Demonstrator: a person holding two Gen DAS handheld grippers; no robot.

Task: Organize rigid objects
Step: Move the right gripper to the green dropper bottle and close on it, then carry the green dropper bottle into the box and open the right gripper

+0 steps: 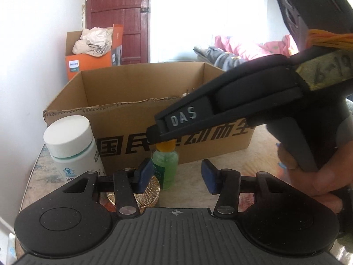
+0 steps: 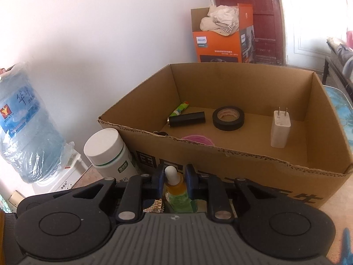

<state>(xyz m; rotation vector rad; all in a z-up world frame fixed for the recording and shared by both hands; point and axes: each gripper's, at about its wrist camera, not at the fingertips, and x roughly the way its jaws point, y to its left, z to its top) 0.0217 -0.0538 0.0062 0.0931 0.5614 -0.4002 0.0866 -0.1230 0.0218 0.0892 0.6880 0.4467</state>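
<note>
A small green bottle (image 2: 177, 198) with an orange cap and a white tip stands on the table in front of the cardboard box (image 2: 242, 163). My right gripper (image 2: 175, 180) is shut on its neck, one blue pad on each side. In the left wrist view the same green bottle (image 1: 166, 170) stands upright, and the right gripper (image 1: 160, 140) reaches in from the right onto its cap. My left gripper (image 1: 176, 176) is open. The bottle stands ahead of it, near the left pad, and a gold mesh disc (image 1: 150, 193) lies under that pad.
A white-capped pill bottle (image 1: 70, 145) stands left of the green one, against the box front. In the box lie a black tape roll (image 2: 228, 118), a white charger (image 2: 280, 130), a black cylinder (image 2: 187, 119) and a pink thing (image 2: 197, 139). A water jug (image 2: 24, 128) stands far left.
</note>
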